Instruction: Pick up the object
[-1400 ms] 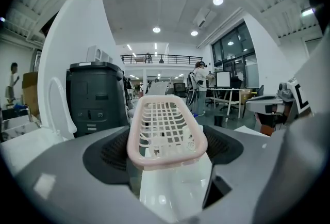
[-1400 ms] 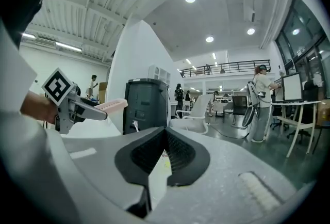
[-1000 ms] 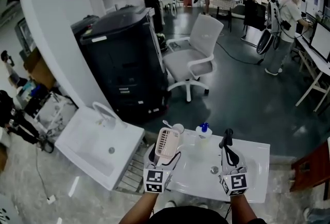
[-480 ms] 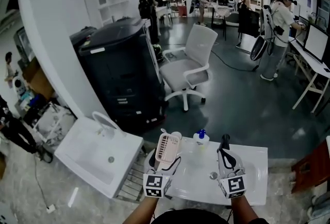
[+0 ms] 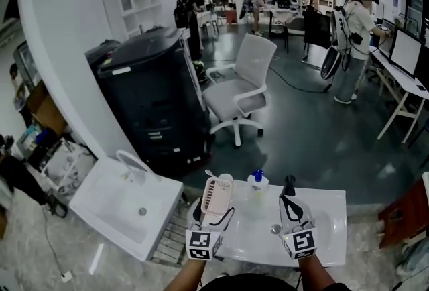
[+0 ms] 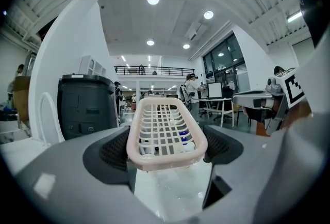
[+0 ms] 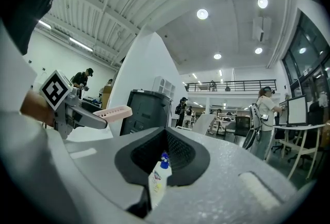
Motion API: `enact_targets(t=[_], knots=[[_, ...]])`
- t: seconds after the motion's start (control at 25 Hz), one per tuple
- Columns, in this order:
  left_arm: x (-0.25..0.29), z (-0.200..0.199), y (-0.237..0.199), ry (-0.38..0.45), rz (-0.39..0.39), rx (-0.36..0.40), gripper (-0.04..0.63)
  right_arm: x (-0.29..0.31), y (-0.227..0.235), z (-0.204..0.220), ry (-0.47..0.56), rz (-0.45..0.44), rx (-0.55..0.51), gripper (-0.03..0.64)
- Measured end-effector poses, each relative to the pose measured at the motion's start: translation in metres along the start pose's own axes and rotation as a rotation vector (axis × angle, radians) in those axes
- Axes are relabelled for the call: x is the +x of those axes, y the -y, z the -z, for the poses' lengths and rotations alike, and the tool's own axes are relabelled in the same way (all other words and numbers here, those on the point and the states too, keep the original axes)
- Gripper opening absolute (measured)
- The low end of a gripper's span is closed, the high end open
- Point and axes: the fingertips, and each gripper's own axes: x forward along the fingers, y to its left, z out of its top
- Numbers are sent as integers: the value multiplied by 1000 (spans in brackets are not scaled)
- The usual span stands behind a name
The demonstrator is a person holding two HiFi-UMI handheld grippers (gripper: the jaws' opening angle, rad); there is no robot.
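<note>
1. Left gripper (image 5: 215,211) is clamped on the pink slotted basket (image 5: 216,194) by its near end, above the worktop (image 5: 328,216), left side; the basket could pivot and slip.
2. Right gripper (image 5: 289,189), jaws together and empty, could knock the blue-capped bottle (image 5: 257,182) nearby.

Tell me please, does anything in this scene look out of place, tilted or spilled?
Nothing looks spilled or broken. The pink basket is clamped between the jaws of the left hand-held gripper, over the edge of the white sink top. The blue-capped bottle stands upright on it. The right hand-held gripper is shut and empty.
</note>
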Motion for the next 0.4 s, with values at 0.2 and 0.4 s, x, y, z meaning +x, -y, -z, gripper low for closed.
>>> enact_targets(t=[0.2,0.4], knots=[[-2,2,1,-14,2,-12,463,-2,2,2,-7,10,3,2],[-4,3,-3,3,-7,10,463,-2,1,6,-23,19,0,2]])
